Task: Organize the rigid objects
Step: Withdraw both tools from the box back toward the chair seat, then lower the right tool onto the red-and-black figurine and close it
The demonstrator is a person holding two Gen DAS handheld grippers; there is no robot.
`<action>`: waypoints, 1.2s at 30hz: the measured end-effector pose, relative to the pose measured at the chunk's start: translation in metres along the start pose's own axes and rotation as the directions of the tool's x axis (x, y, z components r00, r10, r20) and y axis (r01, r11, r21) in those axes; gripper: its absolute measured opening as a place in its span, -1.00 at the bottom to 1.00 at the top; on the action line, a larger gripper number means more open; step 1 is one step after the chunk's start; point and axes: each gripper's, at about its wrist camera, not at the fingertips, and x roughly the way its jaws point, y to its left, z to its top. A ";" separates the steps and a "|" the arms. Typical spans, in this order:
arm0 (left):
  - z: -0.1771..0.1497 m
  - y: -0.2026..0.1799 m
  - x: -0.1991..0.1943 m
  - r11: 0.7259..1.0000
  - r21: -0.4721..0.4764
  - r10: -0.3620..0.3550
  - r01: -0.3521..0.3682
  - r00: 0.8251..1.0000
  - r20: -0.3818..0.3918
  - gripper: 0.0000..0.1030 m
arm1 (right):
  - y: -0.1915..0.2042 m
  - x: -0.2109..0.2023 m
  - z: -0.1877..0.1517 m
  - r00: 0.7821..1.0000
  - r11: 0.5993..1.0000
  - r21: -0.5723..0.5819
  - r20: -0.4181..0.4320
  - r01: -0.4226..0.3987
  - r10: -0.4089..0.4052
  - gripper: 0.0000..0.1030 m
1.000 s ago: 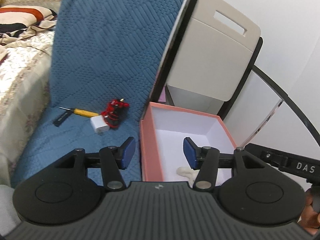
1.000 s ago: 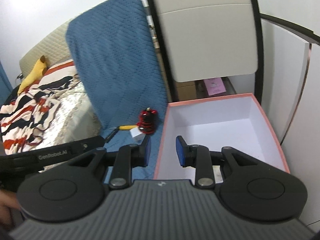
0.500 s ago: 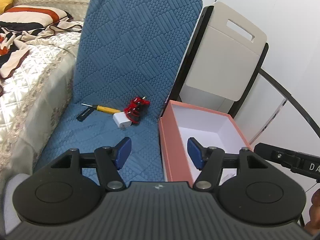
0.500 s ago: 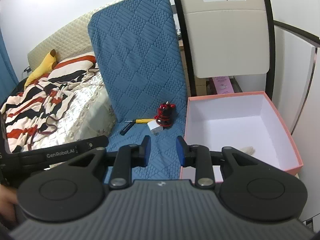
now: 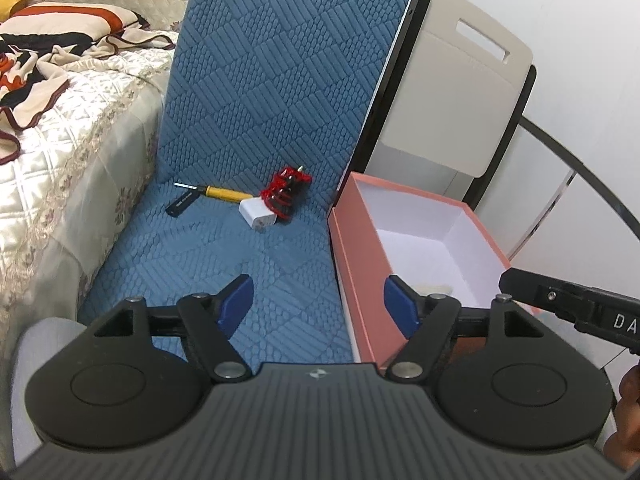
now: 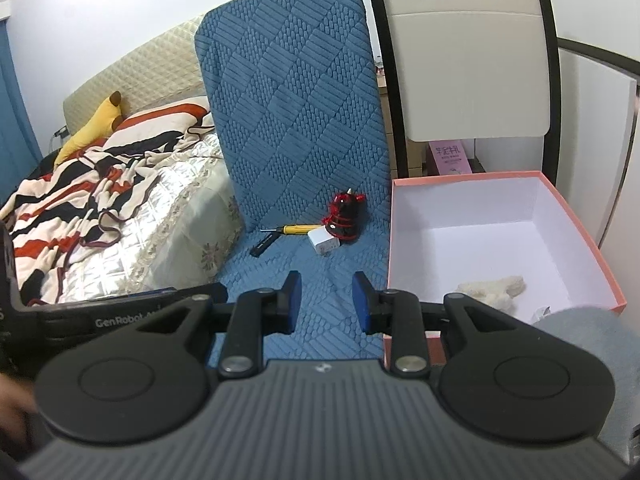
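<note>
Spreading its jaws over bare blue mat (image 5: 280,272), your left gripper (image 5: 316,304) holds nothing; your right gripper (image 6: 326,300) hangs narrow and empty. Beyond, the white charger (image 5: 258,214), yellow screwdriver (image 5: 218,193) and red-wrapped object (image 5: 285,192) lie clustered left of the pink box (image 5: 362,264).

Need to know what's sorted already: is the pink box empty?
Not empty. The pink box is open-topped; a small cream fuzzy item lies on its white floor.

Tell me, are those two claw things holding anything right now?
No. The left gripper is opening over the blue cushion with nothing between its jaws; the right gripper is empty too.
</note>
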 end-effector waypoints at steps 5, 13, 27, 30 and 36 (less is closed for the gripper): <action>-0.007 0.007 0.016 1.000 0.002 -0.026 0.026 0.999 -0.025 0.53 | -0.005 0.011 -0.008 1.000 0.999 0.042 -0.014 -0.012 0.013 -0.38; -0.001 0.022 0.062 0.999 -0.032 -0.017 0.015 0.998 -0.068 0.53 | -0.015 0.041 -0.001 1.000 0.997 0.069 -0.005 -0.022 0.022 -0.24; 0.023 0.081 0.170 0.986 -0.151 0.064 -0.073 0.996 -0.063 0.62 | -0.024 0.136 0.014 0.996 0.992 0.081 0.028 -0.091 0.089 0.42; 0.025 0.089 0.192 0.986 -0.142 0.080 -0.089 0.994 -0.069 0.62 | -0.024 0.156 0.025 0.994 0.991 0.065 0.022 -0.113 0.112 0.42; 0.033 0.100 0.237 0.985 -0.137 0.088 -0.103 0.990 -0.112 0.62 | -0.025 0.203 0.047 0.988 0.987 0.055 -0.023 -0.148 0.150 0.42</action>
